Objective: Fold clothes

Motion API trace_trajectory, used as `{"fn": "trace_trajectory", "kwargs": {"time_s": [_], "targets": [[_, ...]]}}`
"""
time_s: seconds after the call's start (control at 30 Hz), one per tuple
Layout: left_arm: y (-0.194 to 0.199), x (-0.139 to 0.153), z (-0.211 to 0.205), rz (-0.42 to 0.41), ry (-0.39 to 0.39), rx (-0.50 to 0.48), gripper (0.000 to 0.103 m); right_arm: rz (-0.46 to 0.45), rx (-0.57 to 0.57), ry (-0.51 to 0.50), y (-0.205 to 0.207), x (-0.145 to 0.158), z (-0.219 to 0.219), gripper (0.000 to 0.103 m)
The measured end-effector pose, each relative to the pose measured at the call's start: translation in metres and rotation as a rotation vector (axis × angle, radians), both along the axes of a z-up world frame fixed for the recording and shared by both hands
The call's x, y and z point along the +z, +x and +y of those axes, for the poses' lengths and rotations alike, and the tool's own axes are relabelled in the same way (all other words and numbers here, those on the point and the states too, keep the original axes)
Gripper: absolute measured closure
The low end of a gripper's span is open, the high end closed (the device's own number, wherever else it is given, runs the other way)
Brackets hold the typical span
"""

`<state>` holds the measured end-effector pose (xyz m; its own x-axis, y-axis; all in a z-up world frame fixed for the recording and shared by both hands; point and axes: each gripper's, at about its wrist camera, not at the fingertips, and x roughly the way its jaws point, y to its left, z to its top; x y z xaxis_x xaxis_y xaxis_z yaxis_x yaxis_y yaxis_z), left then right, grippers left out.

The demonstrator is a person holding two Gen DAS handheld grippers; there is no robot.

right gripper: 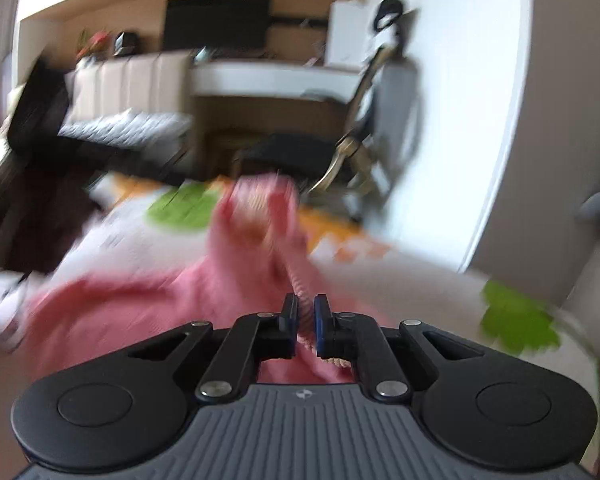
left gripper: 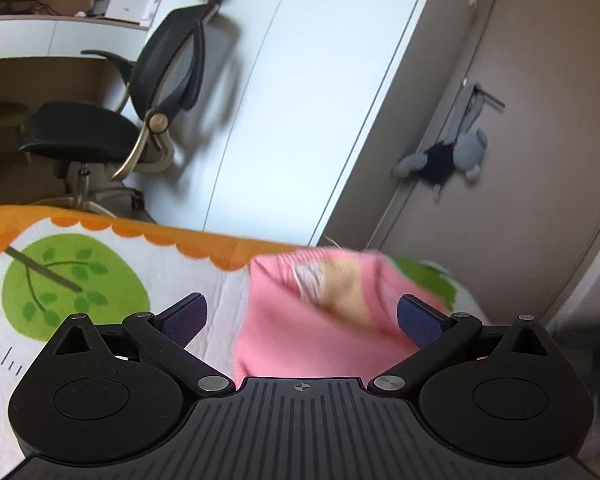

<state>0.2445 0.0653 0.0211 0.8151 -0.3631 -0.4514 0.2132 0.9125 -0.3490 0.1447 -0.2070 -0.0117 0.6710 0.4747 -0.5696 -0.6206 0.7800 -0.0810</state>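
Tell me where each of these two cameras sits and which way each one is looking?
Left wrist view: sits on the left gripper, looking forward over its open fingers at a pink garment on a patterned mat, an office chair beyond.
Right wrist view: sits on the right gripper, whose fingers are shut on the pink garment; it faces a desk, blurred.
Shared: pink garment, patterned mat, office chair.

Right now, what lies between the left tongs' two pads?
Only the pink garment on the blanket; the open left tongs straddle it without touching, as the left wrist view shows.
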Motion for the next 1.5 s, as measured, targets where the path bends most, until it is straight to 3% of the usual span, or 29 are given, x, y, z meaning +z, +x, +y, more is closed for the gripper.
{"fn": "trace_trajectory", "kwargs": {"time_s": [0.17, 0.27, 0.4, 0.57, 0.6, 0.83, 0.9, 1.0, 1.1, 1.33, 1.5], "targets": [[-0.005, -0.006, -0.011, 0.045, 0.082, -0.005, 0.0, 0.08, 0.056, -0.08, -0.022, -0.033, 0.009, 0.095], [-0.009, -0.017, -0.016, 0.09, 0.164, -0.005, 0.0, 0.092, 0.08, -0.106, -0.036, -0.035, 0.006, 0.095], [-0.022, -0.046, -0.012, 0.196, 0.283, -0.037, 0.0, 0.086, 0.084, -0.061, -0.043, -0.019, -0.007, 0.09], [-0.041, -0.055, -0.013, 0.18, 0.273, -0.016, 0.0, 0.0, 0.054, 0.095, -0.038, 0.008, -0.018, 0.066], [-0.042, -0.055, -0.015, 0.172, 0.26, 0.001, 0.0, -0.008, 0.026, 0.108, -0.032, 0.007, -0.017, 0.066], [-0.054, -0.06, -0.019, 0.184, 0.121, 0.09, 0.0, 0.077, -0.105, -0.02, 0.004, -0.052, -0.009, 0.064], [-0.055, -0.061, -0.017, 0.196, 0.072, 0.116, 0.0, 0.067, -0.116, -0.04, 0.0, -0.049, -0.004, 0.063], [-0.055, -0.061, -0.017, 0.205, 0.069, 0.149, 0.0, 0.035, -0.121, -0.062, -0.007, -0.039, 0.002, 0.06], [-0.055, -0.064, -0.014, 0.22, 0.062, 0.175, 0.0, 0.002, -0.131, -0.078, -0.016, -0.031, 0.001, 0.05], [-0.054, -0.07, -0.016, 0.2, 0.053, 0.174, 0.0, 0.082, -0.223, -0.082, -0.015, -0.049, -0.022, 0.048], [-0.057, -0.072, -0.016, 0.181, 0.052, 0.173, 0.0, 0.066, -0.248, -0.093, -0.019, -0.038, -0.017, 0.047]]}}
